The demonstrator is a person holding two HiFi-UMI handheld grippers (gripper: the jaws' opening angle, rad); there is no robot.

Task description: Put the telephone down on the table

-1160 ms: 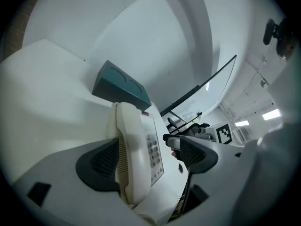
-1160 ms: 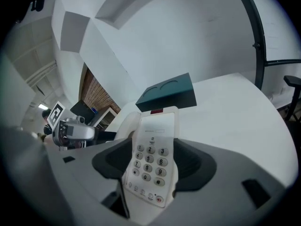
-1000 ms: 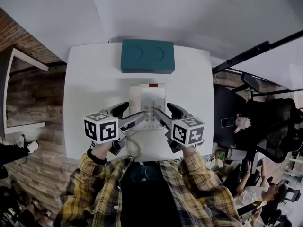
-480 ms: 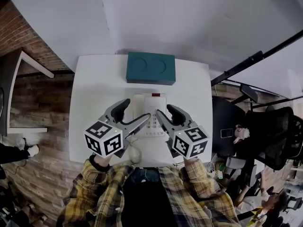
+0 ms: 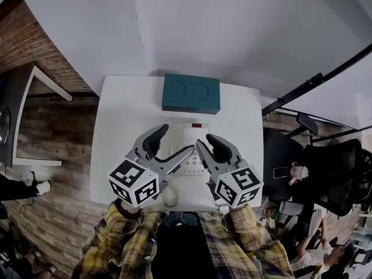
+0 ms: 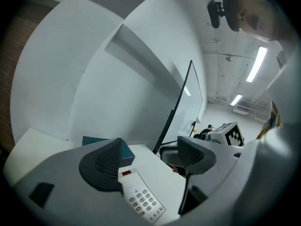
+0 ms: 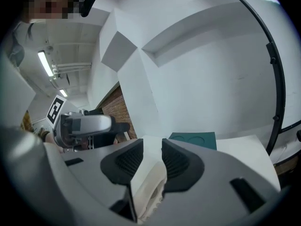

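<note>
The cream telephone [image 5: 192, 133] sits mid-table with a red light at its far end. Its keypad [image 6: 143, 201] shows below my left gripper [image 6: 149, 160], which hangs over it with nothing between its wide jaws, now closing slightly. In the head view the left gripper [image 5: 174, 143] is over the phone's left side. My right gripper [image 5: 208, 143] hovers beside it. Its jaws [image 7: 153, 159] are closing and stand narrow, with the handset [image 7: 149, 192] low between them. I see no pad pressing on it.
A teal box [image 5: 190, 93] stands at the white table's [image 5: 122, 127] far edge, behind the phone. The coiled cord [image 5: 169, 196] hangs at the near edge. A black office chair [image 5: 325, 167] and seated people are to the right, with brick to the left.
Both grippers have moved forward over the phone. The right gripper's jaws have narrowed around the handset. The left jaws stay wide.
</note>
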